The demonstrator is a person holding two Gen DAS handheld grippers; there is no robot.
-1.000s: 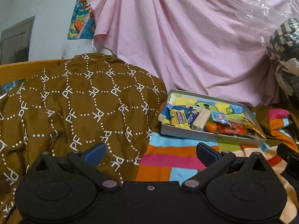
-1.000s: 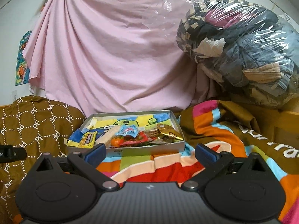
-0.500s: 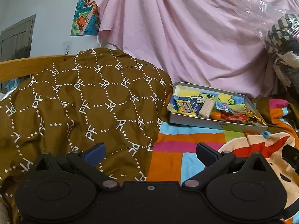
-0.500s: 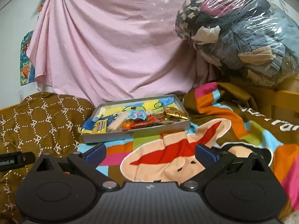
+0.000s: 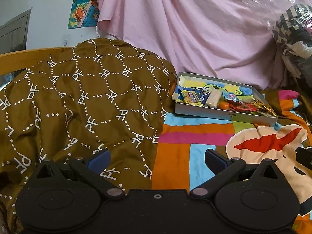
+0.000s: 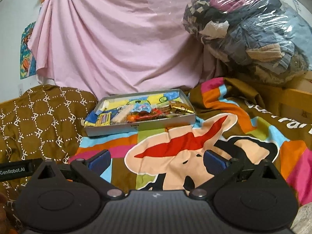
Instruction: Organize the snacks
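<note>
A shallow grey box (image 5: pixel 224 116) (image 6: pixel 140 127) sits on a colourful cartoon blanket at the foot of a pink sheet. Several snacks lie along its near side: a yellow candy pack (image 5: pixel 190 97) (image 6: pixel 103 119), a white bar (image 5: pixel 213 98), an orange ball (image 5: pixel 223 105), red wrappers (image 6: pixel 154 114) and a gold wrapper (image 6: pixel 180 107). My left gripper (image 5: pixel 157 158) is open and empty, well short of the box and left of it. My right gripper (image 6: pixel 157 159) is open and empty, in front of the box over the blanket.
A brown patterned quilt (image 5: pixel 81 97) is heaped left of the box. A clear plastic bag of clothes (image 6: pixel 251 27) stands at the back right. A wooden bed rail (image 5: pixel 29 55) runs behind the quilt. The left gripper's body (image 6: pixel 13 170) shows at the right wrist view's left edge.
Both grippers have pulled back from the box and risen, so the box looks farther and more blanket shows. Both stayed open and empty.
</note>
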